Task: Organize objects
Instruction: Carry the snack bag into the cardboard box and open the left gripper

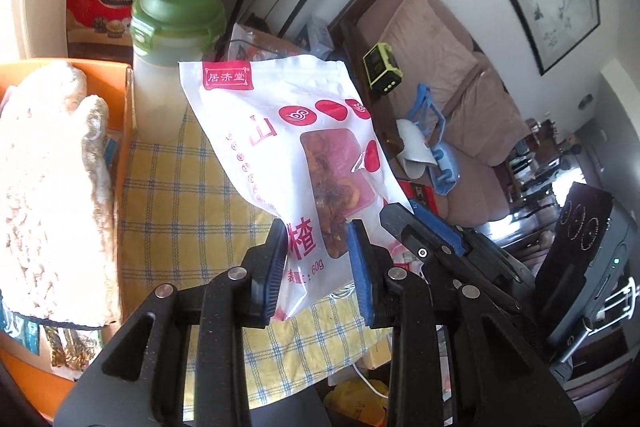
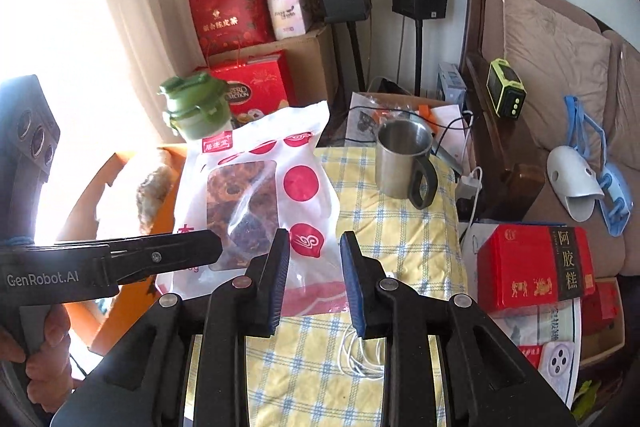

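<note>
A white and red snack bag (image 1: 280, 131) with a clear window is held up off the yellow checked cloth (image 1: 176, 195). My left gripper (image 1: 318, 247) has its jaws on either side of the bag's lower end, and the bag stays raised. My right gripper (image 2: 314, 259) is open, its jaws around the bag's (image 2: 260, 195) lower right corner without pressing it. The left gripper's finger (image 2: 160, 259) crosses the bag from the left in the right wrist view. The right gripper's finger (image 1: 432, 235) shows beside the bag in the left wrist view.
A green-lidded bottle (image 1: 172, 43) stands behind the bag. An orange box (image 1: 124, 131) at the left holds a fluffy white item (image 1: 48, 187). A steel mug (image 2: 404, 163) stands on the cloth. A red box (image 2: 536, 267) and a sofa (image 2: 560, 67) lie to the right.
</note>
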A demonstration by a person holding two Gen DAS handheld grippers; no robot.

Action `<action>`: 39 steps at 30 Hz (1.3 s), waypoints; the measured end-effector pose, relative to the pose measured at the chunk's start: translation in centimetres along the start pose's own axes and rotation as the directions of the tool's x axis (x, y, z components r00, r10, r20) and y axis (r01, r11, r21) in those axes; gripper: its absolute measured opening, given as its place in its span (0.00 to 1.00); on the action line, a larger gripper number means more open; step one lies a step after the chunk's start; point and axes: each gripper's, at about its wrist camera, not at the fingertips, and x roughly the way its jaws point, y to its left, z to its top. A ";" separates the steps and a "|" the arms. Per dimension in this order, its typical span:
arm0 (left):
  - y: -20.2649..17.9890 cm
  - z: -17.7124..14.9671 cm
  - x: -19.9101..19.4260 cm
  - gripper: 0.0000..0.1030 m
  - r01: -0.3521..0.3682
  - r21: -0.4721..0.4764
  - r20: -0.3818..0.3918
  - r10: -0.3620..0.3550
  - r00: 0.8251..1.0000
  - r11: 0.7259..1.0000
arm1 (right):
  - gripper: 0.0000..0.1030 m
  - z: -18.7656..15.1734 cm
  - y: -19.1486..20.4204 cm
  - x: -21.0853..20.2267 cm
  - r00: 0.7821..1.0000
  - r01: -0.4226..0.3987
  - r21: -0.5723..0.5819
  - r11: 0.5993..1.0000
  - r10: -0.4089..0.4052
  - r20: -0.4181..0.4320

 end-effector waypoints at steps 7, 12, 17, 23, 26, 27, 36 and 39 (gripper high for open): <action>3.3 -1.0 -6.9 0.27 -0.024 -0.006 0.093 0.024 0.995 1.000 | 0.25 0.3 5.7 -2.7 0.995 -0.078 -0.068 0.995 0.082 0.055; 8.1 -1.9 -10.7 0.26 -0.056 -0.069 0.131 0.064 0.989 0.996 | 0.25 0.7 10.4 -1.5 0.987 -0.152 -0.107 0.983 0.157 0.043; 12.2 -3.0 -13.2 0.26 -0.109 -0.105 0.160 0.124 0.979 0.989 | 0.25 0.4 15.1 0.5 0.972 -0.231 -0.141 0.963 0.234 0.005; 16.7 -4.5 -14.5 0.27 -0.184 -0.142 0.146 0.204 0.968 0.973 | 0.25 -0.6 19.8 4.0 0.948 -0.319 -0.143 0.937 0.314 -0.059; 18.6 -5.0 -14.7 0.27 -0.209 -0.154 0.124 0.229 0.966 0.966 | 0.25 -1.3 21.9 5.5 0.938 -0.343 -0.144 0.928 0.332 -0.095; 19.2 -5.1 -14.8 0.27 -0.217 -0.159 0.119 0.236 0.964 0.963 | 0.25 -1.5 22.5 6.0 0.936 -0.350 -0.147 0.925 0.336 -0.108; 23.6 -6.5 -14.9 0.27 -0.276 -0.185 0.069 0.293 0.954 0.943 | 0.27 -4.3 25.3 8.9 0.892 -0.427 -0.135 0.894 0.392 -0.224; 24.0 -6.8 -15.5 0.30 -0.292 -0.201 0.085 0.314 0.946 0.935 | 0.28 -4.6 25.3 8.8 0.893 -0.423 -0.130 0.897 0.388 -0.226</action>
